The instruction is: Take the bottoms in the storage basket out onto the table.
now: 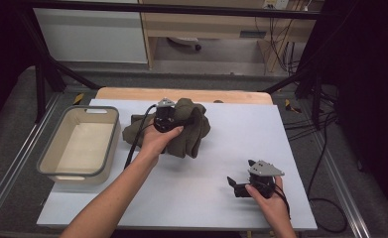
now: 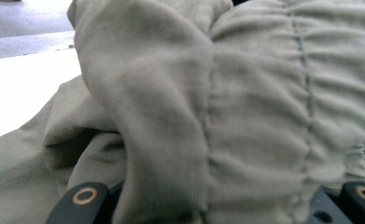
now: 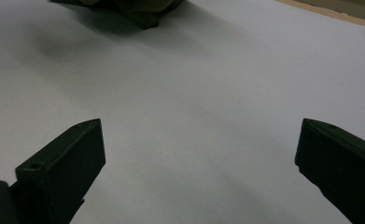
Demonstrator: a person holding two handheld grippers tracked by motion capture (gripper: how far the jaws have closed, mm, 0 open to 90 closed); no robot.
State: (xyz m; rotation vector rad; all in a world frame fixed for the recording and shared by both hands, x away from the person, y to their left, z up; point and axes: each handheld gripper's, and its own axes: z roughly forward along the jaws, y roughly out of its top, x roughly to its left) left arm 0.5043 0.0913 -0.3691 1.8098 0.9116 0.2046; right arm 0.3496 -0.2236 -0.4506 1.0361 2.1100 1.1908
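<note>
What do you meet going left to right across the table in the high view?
Beige bin → olive cloth with the left gripper pressed into it → right gripper, resting apart on the white table cover.

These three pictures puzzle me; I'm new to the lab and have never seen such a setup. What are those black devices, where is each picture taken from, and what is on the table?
A person works at a table covered with a white sheet, holding a two-jaw gripper in each hand. The high view looks down from above. The other two come from cameras riding on the grippers. The left gripper is pushed into a crumpled olive-green cloth; its own view shows the ribbed fabric bunched between the jaws, though whether they have closed is unclear. The right gripper rests near the front edge, jaws wide apart, holding nothing. A grey bin sits at the left.
</note>
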